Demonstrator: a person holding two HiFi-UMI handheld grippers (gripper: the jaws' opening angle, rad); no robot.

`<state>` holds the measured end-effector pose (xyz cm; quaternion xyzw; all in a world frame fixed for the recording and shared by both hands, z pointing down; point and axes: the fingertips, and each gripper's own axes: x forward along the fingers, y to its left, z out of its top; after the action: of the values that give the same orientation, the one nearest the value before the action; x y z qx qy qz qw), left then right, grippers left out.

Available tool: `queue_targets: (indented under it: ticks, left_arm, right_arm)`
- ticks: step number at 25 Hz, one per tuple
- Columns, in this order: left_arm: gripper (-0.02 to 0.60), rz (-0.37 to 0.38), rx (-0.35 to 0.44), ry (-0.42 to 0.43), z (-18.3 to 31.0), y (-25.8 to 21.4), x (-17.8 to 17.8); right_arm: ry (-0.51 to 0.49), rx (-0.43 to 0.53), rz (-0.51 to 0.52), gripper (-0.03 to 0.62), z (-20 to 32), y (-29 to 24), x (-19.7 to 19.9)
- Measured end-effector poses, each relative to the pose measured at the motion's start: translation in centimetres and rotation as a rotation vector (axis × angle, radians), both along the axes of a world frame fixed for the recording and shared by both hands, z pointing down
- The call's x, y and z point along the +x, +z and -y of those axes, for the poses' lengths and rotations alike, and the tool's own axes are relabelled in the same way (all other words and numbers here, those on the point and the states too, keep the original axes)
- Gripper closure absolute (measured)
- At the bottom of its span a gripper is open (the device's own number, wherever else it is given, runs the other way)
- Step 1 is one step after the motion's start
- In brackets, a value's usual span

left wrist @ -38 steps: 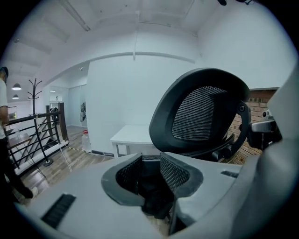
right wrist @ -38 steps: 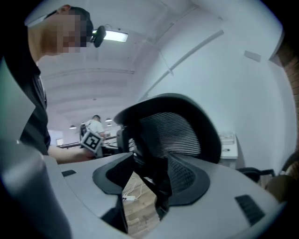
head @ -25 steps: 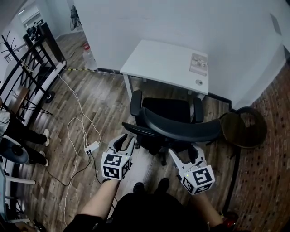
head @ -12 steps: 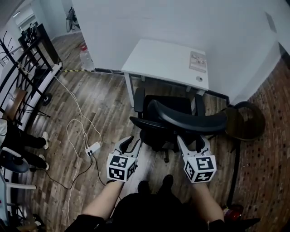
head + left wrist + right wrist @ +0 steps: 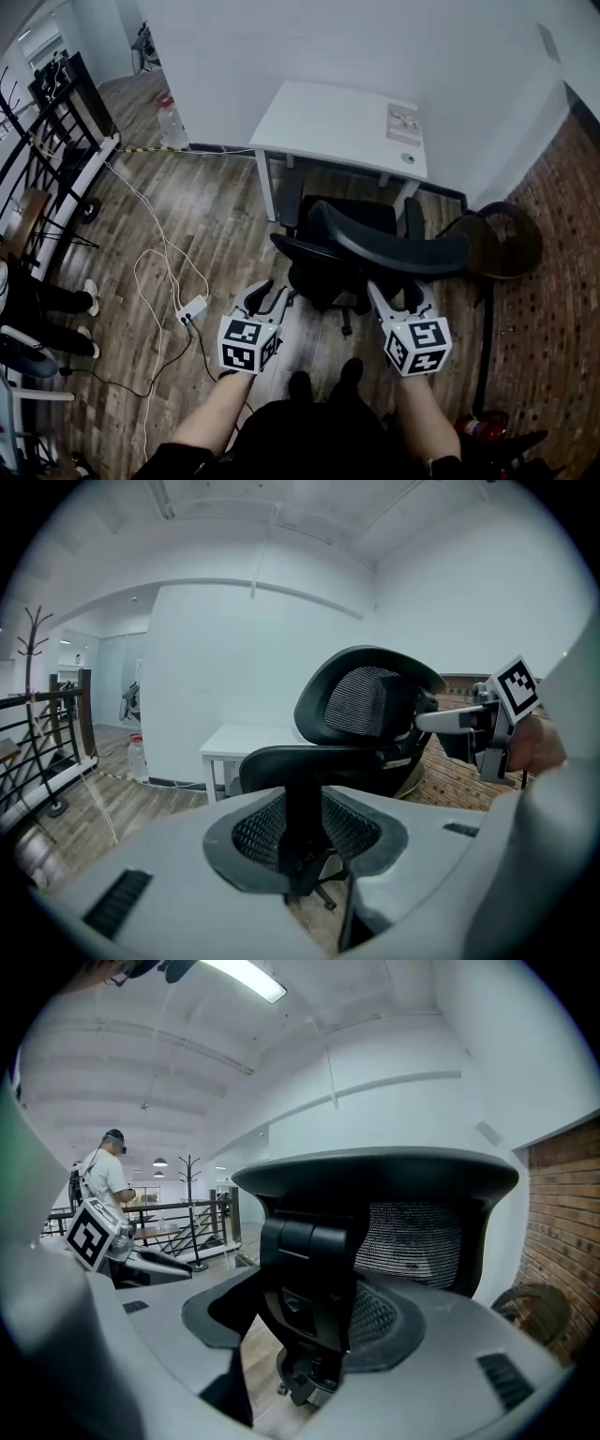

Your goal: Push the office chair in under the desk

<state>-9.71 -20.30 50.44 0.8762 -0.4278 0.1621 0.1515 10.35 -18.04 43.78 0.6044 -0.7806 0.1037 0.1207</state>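
Observation:
A black mesh-backed office chair (image 5: 361,246) stands in front of a small white desk (image 5: 333,124), its seat partly under the desk's front edge. Its curved backrest (image 5: 389,251) faces me. My left gripper (image 5: 269,292) is open at the chair's rear left, and in the left gripper view the armrest post (image 5: 302,808) stands between the wide jaws. My right gripper (image 5: 397,292) is open at the rear right. In the right gripper view the backrest's bracket (image 5: 305,1283) sits between its jaws, with floor showing beside it.
A white power strip (image 5: 190,306) and loose cables lie on the wood floor at left. A water bottle (image 5: 170,120) stands by the wall. A dark round table (image 5: 502,246) is right of the chair, near brick. A black railing (image 5: 56,112) and a person's feet (image 5: 86,281) are at far left.
The chair has rolled a little toward the desk and squared up to it. Both grippers have followed it forward, staying open behind its back.

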Motion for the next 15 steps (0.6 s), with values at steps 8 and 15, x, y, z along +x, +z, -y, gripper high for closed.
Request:
queue_targets:
  ticks: [8,15]
  left_arm:
    - [0.460,-0.022,0.022,-0.003,-1.2,-0.9,0.2]
    - [0.460,-0.038,0.038,-0.029,-2.8,-1.8,2.6]
  right_arm:
    - [-0.010,0.007,0.011,0.327,-4.6,-0.4,0.8]
    - [-0.062,0.017,0.011,0.326,-8.3,-0.7,3.5]
